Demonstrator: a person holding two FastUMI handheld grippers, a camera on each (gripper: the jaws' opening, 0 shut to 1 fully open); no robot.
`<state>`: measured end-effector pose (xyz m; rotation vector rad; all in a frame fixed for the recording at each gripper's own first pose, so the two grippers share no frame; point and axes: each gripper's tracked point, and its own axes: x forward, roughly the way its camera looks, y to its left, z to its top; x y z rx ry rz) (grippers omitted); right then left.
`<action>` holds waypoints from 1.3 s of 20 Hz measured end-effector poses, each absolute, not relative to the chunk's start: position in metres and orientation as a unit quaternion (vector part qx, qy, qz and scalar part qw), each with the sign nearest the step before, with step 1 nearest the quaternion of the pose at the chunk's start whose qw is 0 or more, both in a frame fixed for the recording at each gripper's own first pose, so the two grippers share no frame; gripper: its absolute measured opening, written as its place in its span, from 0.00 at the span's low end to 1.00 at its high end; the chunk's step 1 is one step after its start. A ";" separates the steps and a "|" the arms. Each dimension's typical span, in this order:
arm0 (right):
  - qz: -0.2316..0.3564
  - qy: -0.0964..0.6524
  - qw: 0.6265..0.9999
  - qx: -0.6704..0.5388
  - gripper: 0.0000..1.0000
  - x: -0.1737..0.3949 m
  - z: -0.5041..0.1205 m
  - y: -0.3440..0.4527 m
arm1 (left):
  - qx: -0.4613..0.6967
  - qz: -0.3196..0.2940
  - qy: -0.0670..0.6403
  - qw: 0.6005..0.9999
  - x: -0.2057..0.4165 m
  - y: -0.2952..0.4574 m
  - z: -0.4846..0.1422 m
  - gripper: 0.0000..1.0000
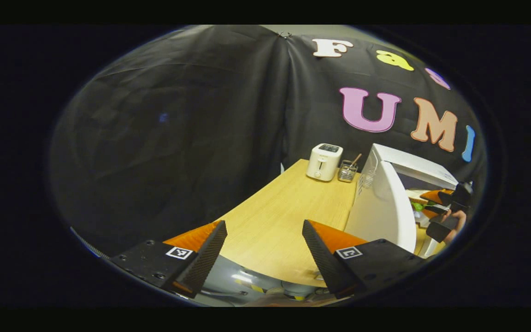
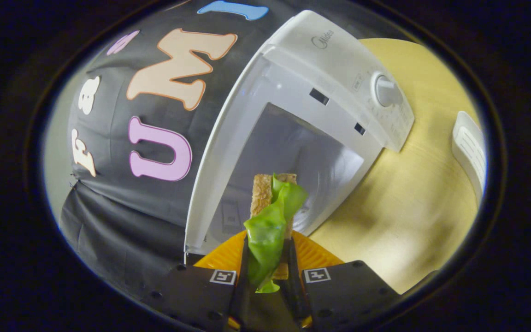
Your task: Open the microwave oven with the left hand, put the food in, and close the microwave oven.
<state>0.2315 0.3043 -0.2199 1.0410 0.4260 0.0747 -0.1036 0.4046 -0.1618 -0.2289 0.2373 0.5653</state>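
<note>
1. The microwave (image 2: 339,87) is standing with its door (image 1: 380,207) swung open, so the opening step looks done.
2. The right gripper (image 2: 268,258) is pinching the sandwich (image 2: 272,216) just before the cavity.
3. The left gripper (image 1: 265,253) is hovering spread and empty over the table (image 1: 284,212); placing and closing are remaining.

white microwave (image 2: 339,60) on the wooden table, door (image 1: 380,207) swung wide open, cavity (image 2: 288,161) bare and pale grey – knob on the control panel. food – a sandwich (image 2: 270,216), brown bread with green lettuce hanging out, upright, just in front of the cavity opening.
</note>
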 end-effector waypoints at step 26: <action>-0.084 0.153 0.921 0.347 0.59 0.301 -0.265 0.269 | -0.170 0.286 0.179 0.926 -0.128 0.398 -0.208 0.96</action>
